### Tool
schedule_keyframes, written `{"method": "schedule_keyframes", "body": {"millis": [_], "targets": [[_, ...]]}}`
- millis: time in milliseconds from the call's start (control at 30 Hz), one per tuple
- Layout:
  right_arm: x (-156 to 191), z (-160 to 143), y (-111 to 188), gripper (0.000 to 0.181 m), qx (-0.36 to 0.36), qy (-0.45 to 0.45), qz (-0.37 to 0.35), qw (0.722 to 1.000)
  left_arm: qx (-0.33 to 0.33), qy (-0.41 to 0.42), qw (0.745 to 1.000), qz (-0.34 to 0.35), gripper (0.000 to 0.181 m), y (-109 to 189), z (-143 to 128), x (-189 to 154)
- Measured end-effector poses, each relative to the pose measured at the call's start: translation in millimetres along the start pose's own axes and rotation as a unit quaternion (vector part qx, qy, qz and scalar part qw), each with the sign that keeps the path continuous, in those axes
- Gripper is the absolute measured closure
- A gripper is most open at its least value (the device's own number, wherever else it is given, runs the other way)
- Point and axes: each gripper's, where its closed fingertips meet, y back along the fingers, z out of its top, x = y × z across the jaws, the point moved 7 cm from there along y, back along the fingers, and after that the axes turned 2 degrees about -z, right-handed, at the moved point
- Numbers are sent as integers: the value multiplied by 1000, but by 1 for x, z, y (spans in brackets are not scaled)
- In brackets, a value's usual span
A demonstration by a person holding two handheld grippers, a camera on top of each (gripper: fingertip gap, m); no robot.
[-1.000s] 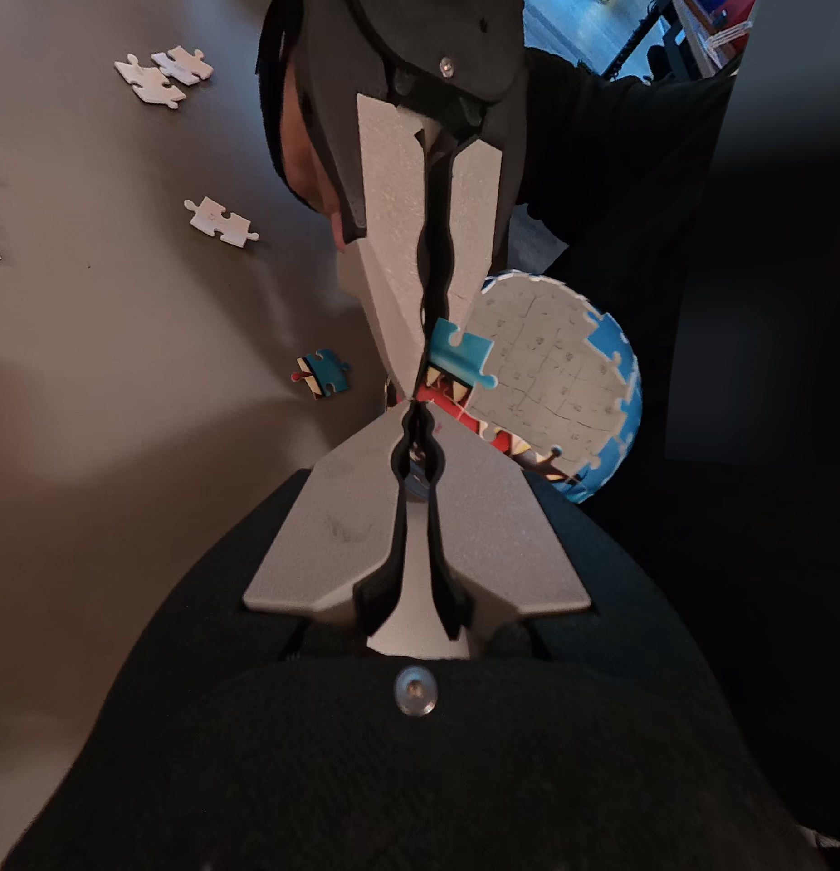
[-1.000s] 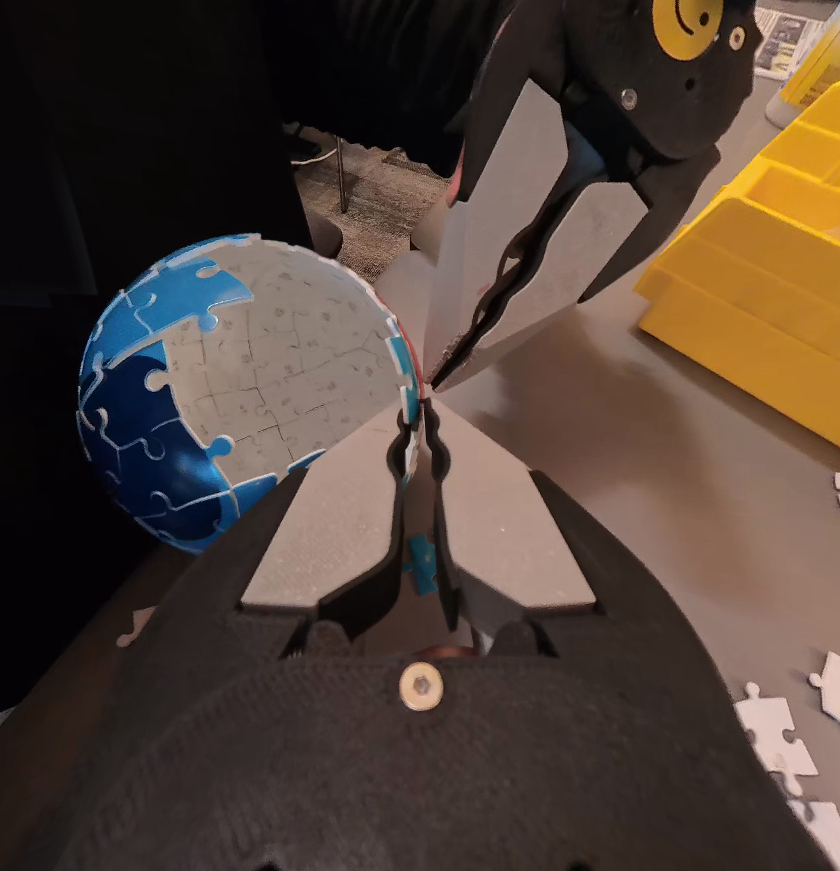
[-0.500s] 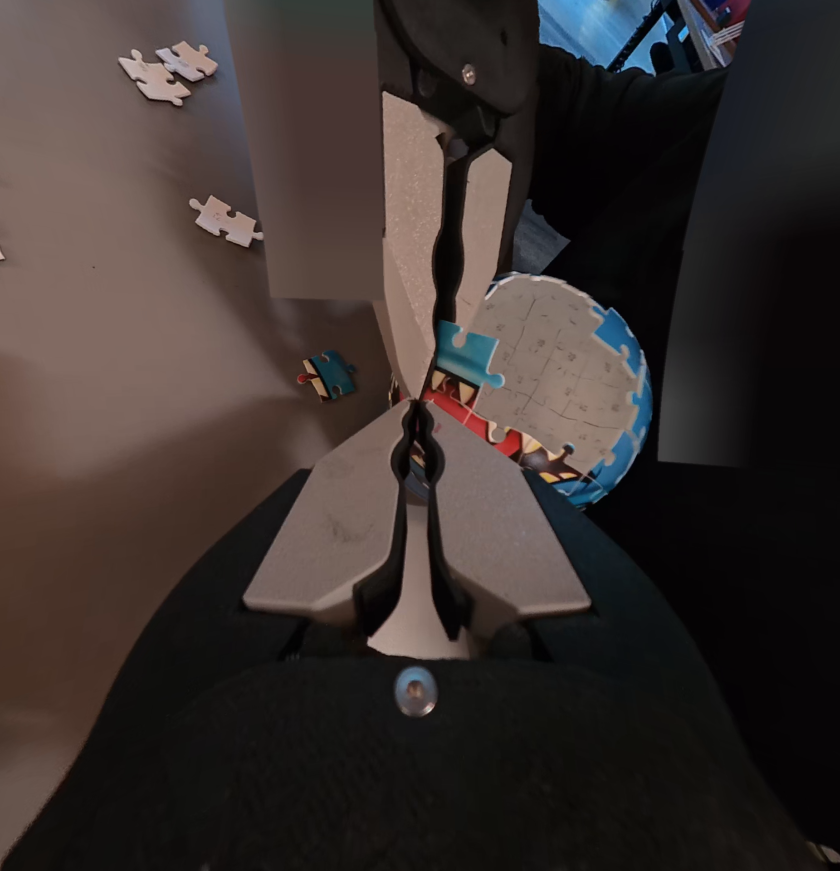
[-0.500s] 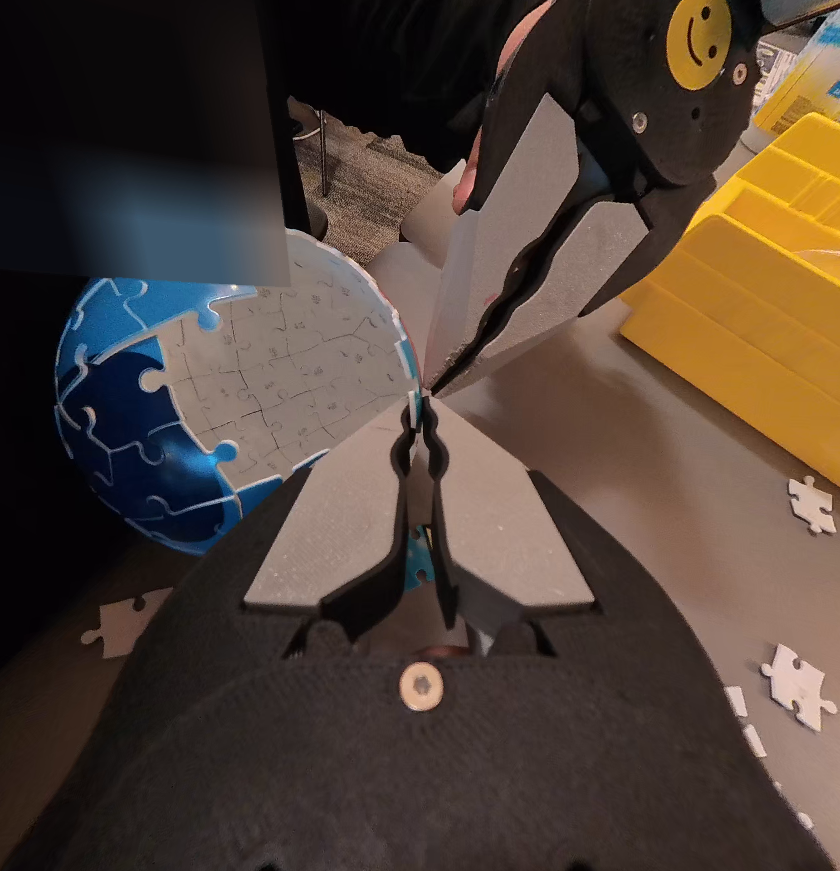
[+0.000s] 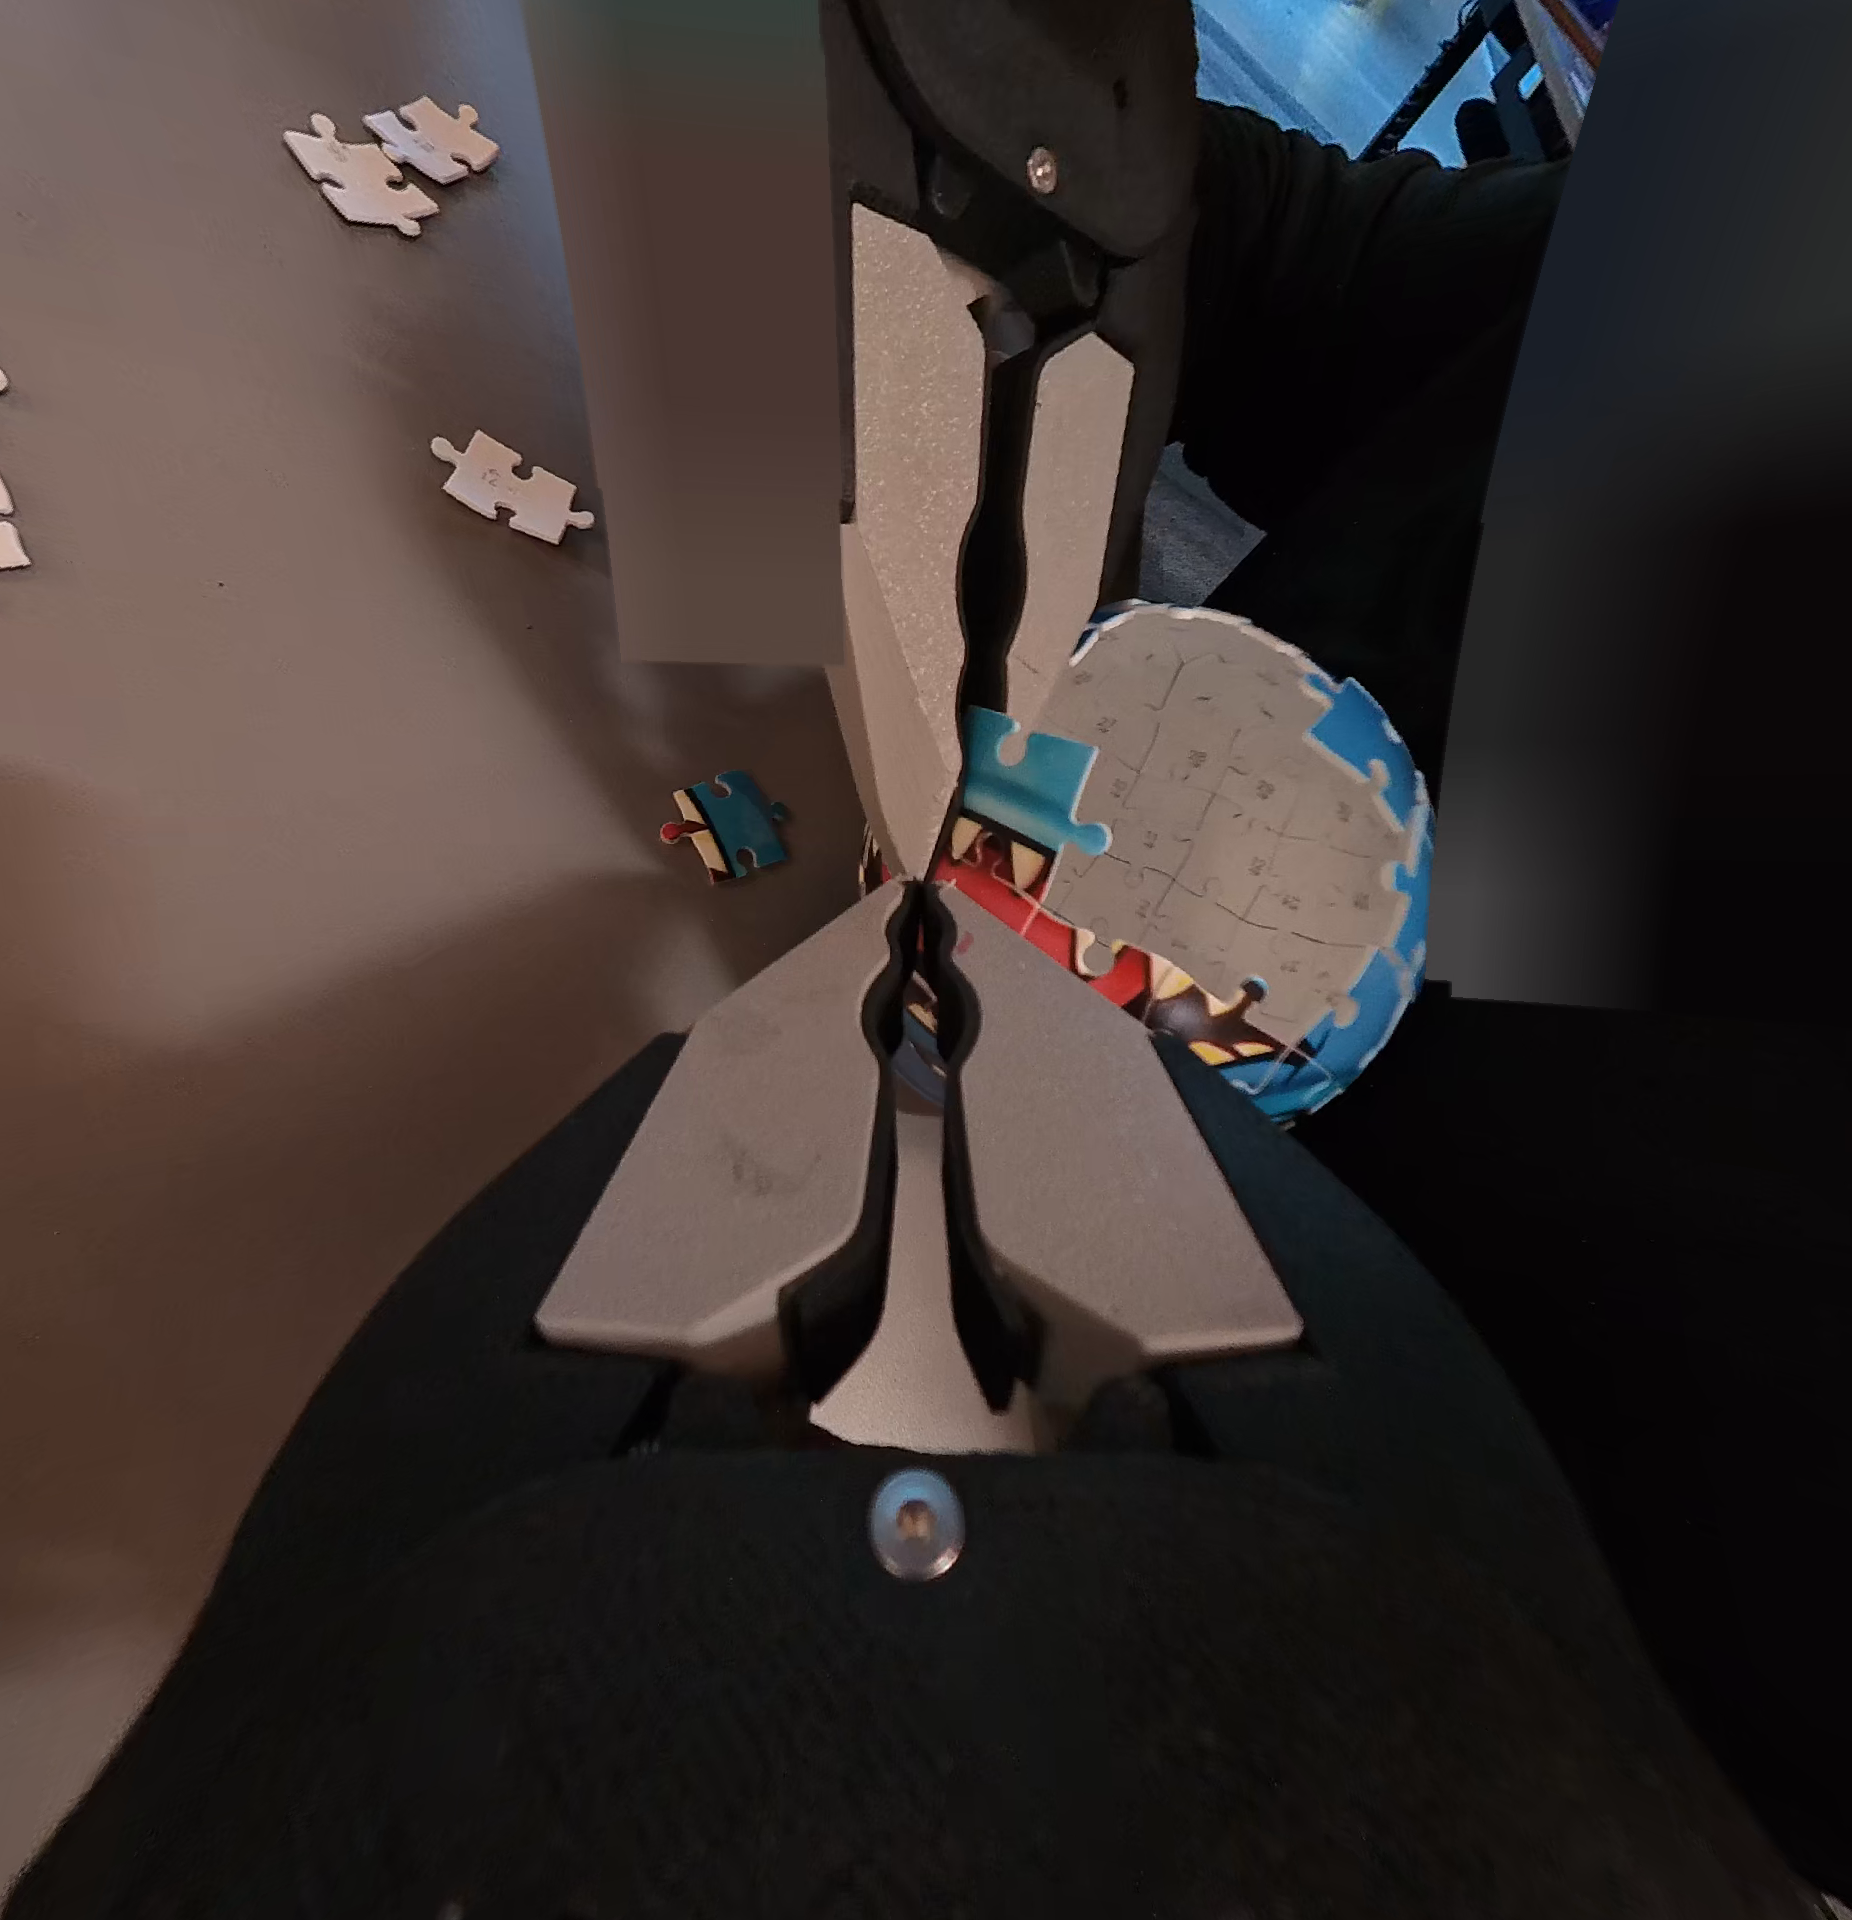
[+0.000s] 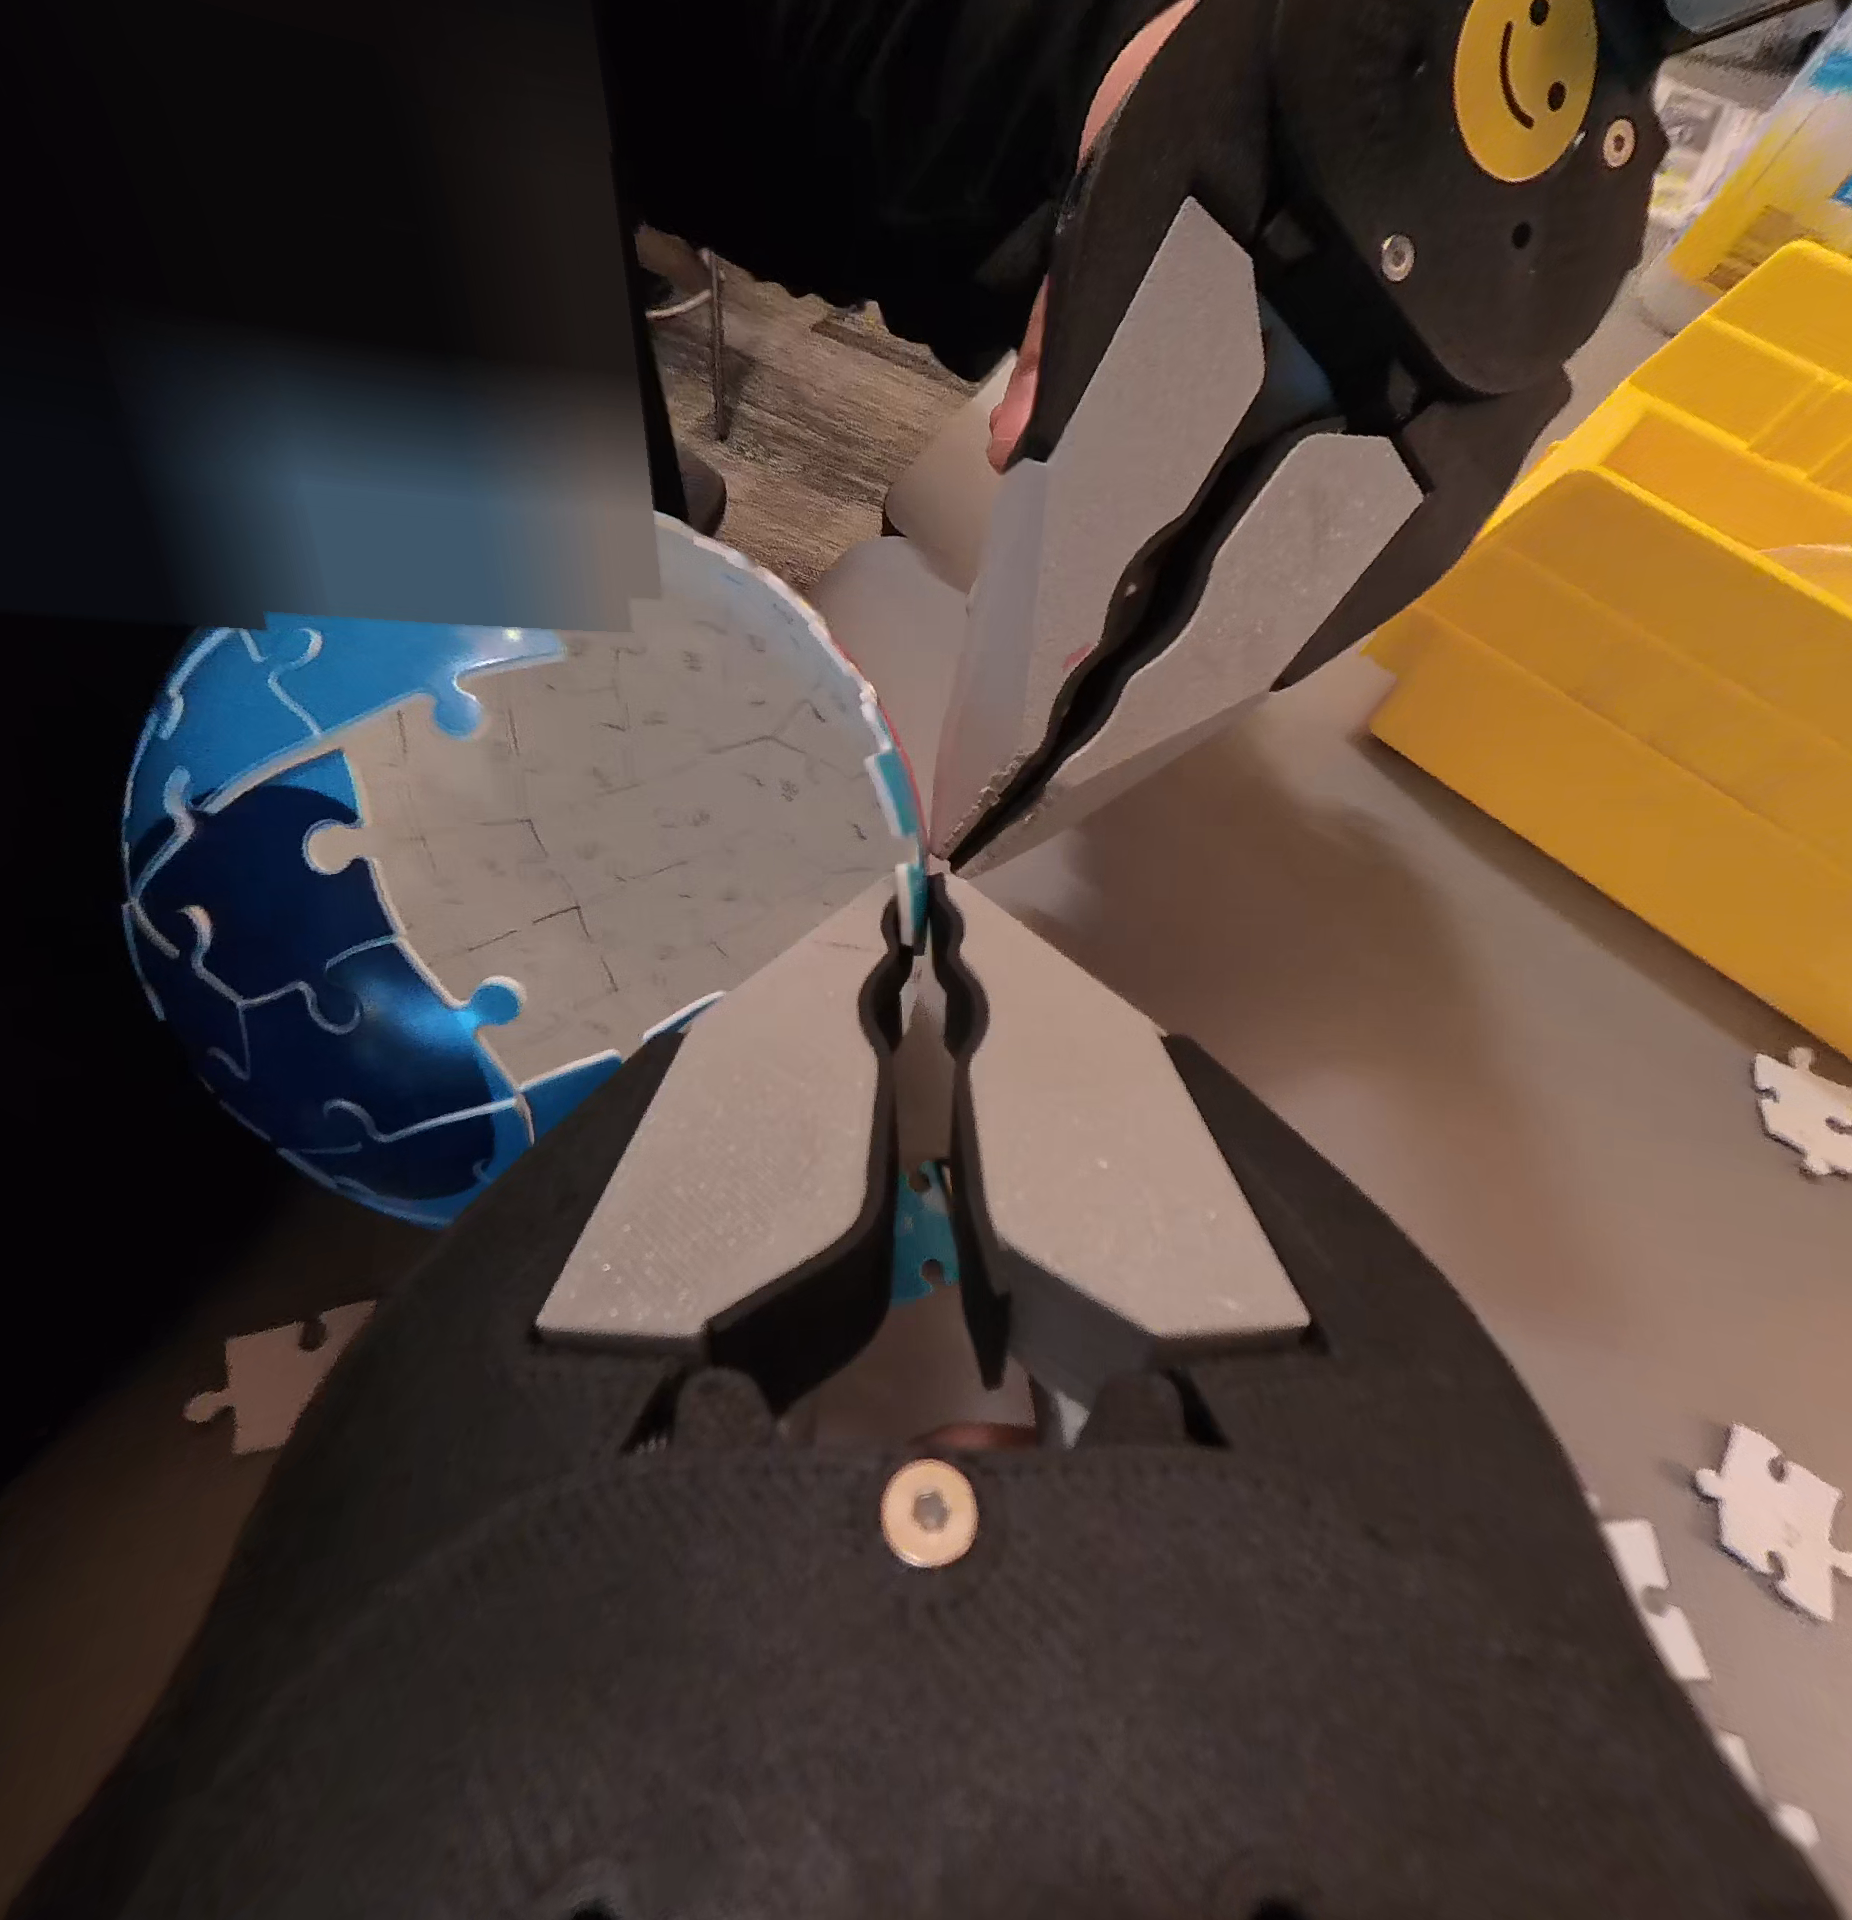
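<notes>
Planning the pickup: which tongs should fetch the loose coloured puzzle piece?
Probably right: the piece lies just beneath the right tongs, farther from the left tongs. Both clamp the ball.

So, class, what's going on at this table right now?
A person works two handheld grippers on a half-built puzzle ball. The left gripper and right gripper are both shut on its rim, tips nearly meeting. Loose puzzle pieces lie on the grey table, beside a yellow bin.

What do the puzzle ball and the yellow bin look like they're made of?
Puzzle ball: probably rigid plastic; the curved pieces hold a hollow shell, glossy blue outside with highlights, matte grey inside. Yellow bin: likely moulded plastic, with a smooth, uniform, slightly shiny surface and ribbed walls.
</notes>
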Motion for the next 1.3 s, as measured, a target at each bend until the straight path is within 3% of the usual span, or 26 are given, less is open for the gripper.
{"method": "schedule_keyframes", "body": {"millis": [733,967,1067,1300], "targets": [[0,3,-1,181,-7,53,-10,998,-4,7,1000,7,181,0,-4,1],[-3,2,1,180,-17,23,2,1000,-6,6,1000,4,181,1,-4,1],[-10,0,9,151,-11,12,-12,1000,-9,9,1000,-1,181,0,-3,3],[-24,-28,53,158,5,3,-26,1000,-3,2,1000,-2,181,1,-2,4]]}}
